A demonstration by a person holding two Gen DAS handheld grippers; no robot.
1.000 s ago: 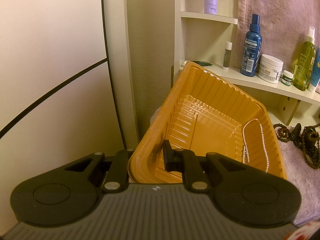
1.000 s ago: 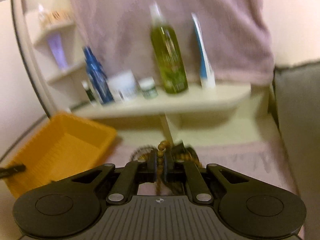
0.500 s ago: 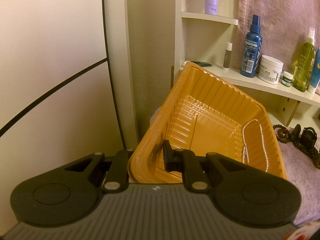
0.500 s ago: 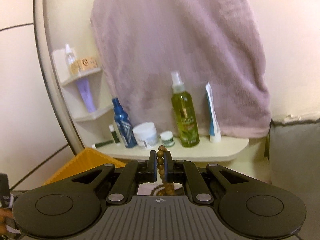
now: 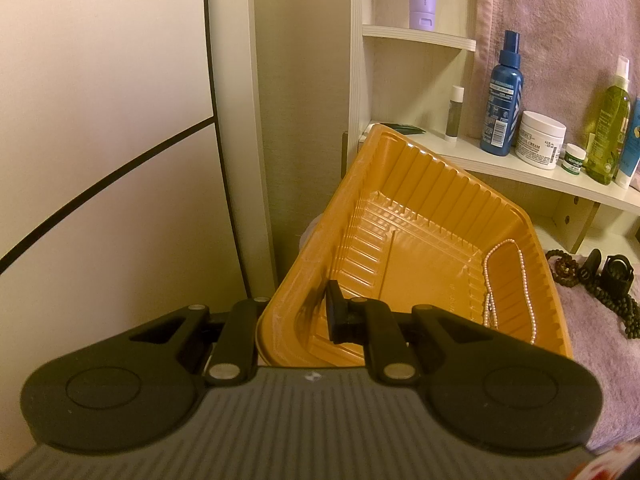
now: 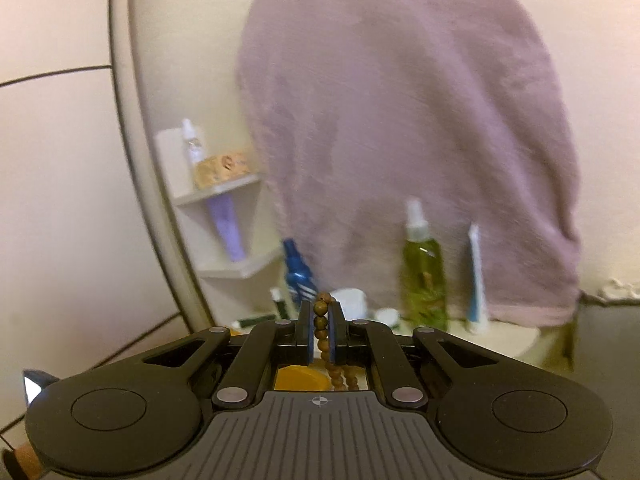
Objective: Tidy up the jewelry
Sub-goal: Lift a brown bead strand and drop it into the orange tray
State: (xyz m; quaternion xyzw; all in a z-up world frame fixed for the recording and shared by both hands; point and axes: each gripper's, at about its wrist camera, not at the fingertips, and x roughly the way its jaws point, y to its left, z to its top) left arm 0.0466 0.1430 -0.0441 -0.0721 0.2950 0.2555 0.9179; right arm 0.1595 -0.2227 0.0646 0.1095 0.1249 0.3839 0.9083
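My left hand-held gripper (image 5: 292,316) pinches the orange tray's (image 5: 404,184) near rim, tilting it to receive jewelry; a pearl necklace (image 5: 508,280) lies inside. My right hand-held gripper (image 6: 320,330) grips the wooden bead strand (image 6: 320,322), raised for carrying trayward.

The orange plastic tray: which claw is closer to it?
Left. The left claw grips the near rim of the orange plastic tray, one finger inside it. The right claw is raised, shut on a string of brown wooden beads, with the tray below it.
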